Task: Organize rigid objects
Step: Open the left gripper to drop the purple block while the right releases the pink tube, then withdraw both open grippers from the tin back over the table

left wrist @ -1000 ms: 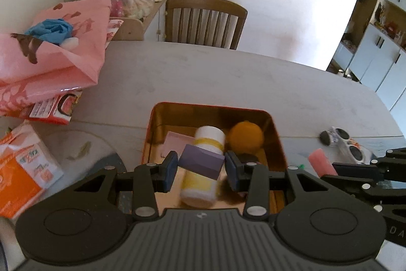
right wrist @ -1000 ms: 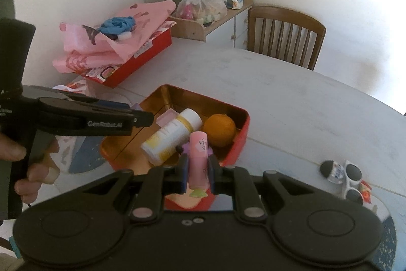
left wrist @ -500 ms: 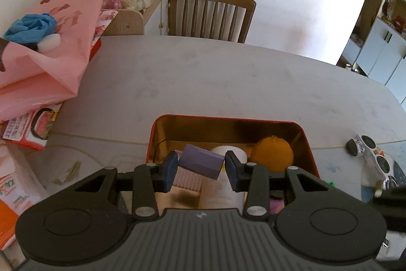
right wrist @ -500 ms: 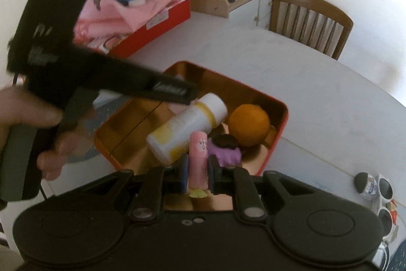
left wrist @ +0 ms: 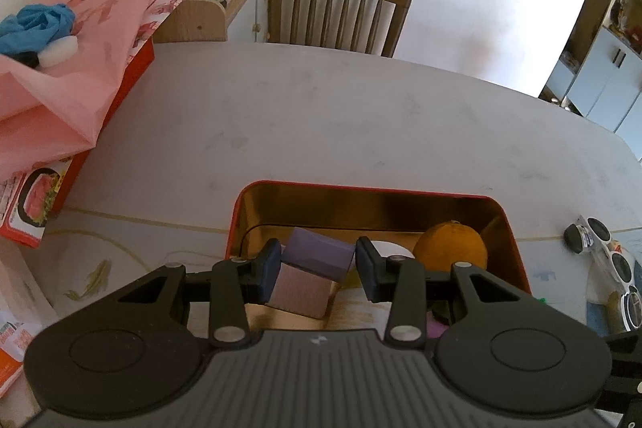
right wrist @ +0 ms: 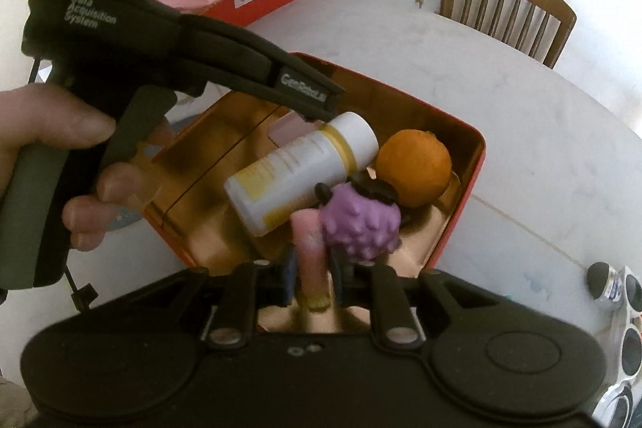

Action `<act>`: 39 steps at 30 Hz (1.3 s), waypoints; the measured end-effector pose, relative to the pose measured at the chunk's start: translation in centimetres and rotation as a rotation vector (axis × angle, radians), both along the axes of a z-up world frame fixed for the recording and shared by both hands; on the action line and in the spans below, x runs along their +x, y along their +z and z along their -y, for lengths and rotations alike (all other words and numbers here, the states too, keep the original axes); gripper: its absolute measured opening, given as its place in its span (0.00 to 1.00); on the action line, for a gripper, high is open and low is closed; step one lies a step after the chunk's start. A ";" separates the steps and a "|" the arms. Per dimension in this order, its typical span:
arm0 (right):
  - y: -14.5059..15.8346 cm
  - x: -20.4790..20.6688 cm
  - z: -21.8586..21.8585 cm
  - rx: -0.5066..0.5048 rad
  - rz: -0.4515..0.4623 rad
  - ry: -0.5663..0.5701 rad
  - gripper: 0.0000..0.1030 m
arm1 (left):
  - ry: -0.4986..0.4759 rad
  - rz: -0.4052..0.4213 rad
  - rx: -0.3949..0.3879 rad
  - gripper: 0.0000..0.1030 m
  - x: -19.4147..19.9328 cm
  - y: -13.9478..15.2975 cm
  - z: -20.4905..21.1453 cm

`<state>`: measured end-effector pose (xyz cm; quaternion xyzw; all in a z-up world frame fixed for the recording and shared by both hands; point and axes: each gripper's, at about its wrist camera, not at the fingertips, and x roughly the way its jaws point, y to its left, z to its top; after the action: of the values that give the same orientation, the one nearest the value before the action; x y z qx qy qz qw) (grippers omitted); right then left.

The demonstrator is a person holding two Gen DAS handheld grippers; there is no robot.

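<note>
A red tin with a gold inside (left wrist: 361, 189) (right wrist: 469, 163) sits on the white table. In it lie a white and yellow bottle (right wrist: 301, 171), an orange (right wrist: 413, 167) (left wrist: 449, 247), a purple bumpy toy (right wrist: 361, 223) and a pink block (left wrist: 299, 291). My left gripper (left wrist: 317, 263) is shut on a purple block (left wrist: 319, 253), low over the tin's left part. My right gripper (right wrist: 311, 279) is shut on a pink tube (right wrist: 309, 251), over the tin's near edge, beside the purple toy.
A red box under pink paper (left wrist: 60, 75) stands at the left of the table. A wooden chair (left wrist: 337, 11) and a cluttered shelf (left wrist: 200, 15) are behind. White sunglasses (left wrist: 614, 263) lie right of the tin. The left tool's body (right wrist: 160, 39) crosses the right wrist view.
Both grippers have moved lower and closer to the tin, each still holding its object. The purple block now hangs just above the pink block.
</note>
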<state>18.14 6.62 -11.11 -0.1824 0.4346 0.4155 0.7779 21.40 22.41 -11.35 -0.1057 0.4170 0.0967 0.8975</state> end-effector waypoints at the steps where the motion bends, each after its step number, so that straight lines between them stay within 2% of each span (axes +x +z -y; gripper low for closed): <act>1: -0.1 0.1 0.1 0.002 -0.009 -0.003 0.21 | 0.005 -0.004 -0.001 0.39 0.0 -0.1 -0.1; 11: 0.5 0.1 1.0 0.046 -0.047 -0.036 0.30 | 0.016 -0.012 -0.027 0.39 -0.7 -0.4 -0.7; 16: 1.2 -0.2 1.4 0.064 -0.041 -0.051 0.35 | 0.005 -0.003 -0.031 0.47 -1.3 -0.1 -0.5; 18: 1.6 -0.3 1.7 0.077 -0.039 -0.062 0.37 | 0.002 0.005 -0.023 0.52 -1.6 0.3 -0.2; 26: 3.3 -0.9 3.2 0.116 -0.009 -0.093 0.45 | -0.007 0.041 -0.004 0.53 -3.0 2.1 0.5; 39: 6.3 -2.5 7.3 0.195 0.020 -0.146 0.63 | -0.068 0.091 0.027 0.63 -6.2 5.0 4.0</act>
<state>15.67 -0.68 -4.79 -0.0780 0.3967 0.3961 0.8244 15.15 18.42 -6.34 -0.0836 0.3780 0.0668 0.9196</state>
